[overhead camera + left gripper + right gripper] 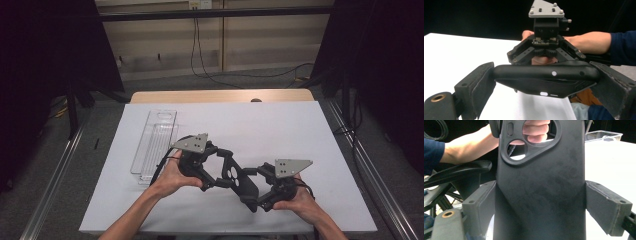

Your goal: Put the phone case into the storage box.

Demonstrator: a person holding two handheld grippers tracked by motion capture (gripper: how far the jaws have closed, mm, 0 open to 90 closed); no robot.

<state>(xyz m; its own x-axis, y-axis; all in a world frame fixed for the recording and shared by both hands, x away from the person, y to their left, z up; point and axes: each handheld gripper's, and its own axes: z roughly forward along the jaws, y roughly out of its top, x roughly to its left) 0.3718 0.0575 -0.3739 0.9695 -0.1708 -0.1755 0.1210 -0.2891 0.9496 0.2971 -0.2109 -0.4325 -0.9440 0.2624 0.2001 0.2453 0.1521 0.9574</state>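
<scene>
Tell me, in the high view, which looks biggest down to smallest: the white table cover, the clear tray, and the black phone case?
1. White table cover, by far the biggest.
2. Clear tray, long and narrow.
3. Black phone case, smallest, though the hand-held grippers hide its ends.

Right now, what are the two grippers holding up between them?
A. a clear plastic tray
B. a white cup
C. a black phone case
C: the black phone case, with its camera cutout, is clamped between the left gripper and the right gripper above the table, while the clear tray lies apart.
</scene>
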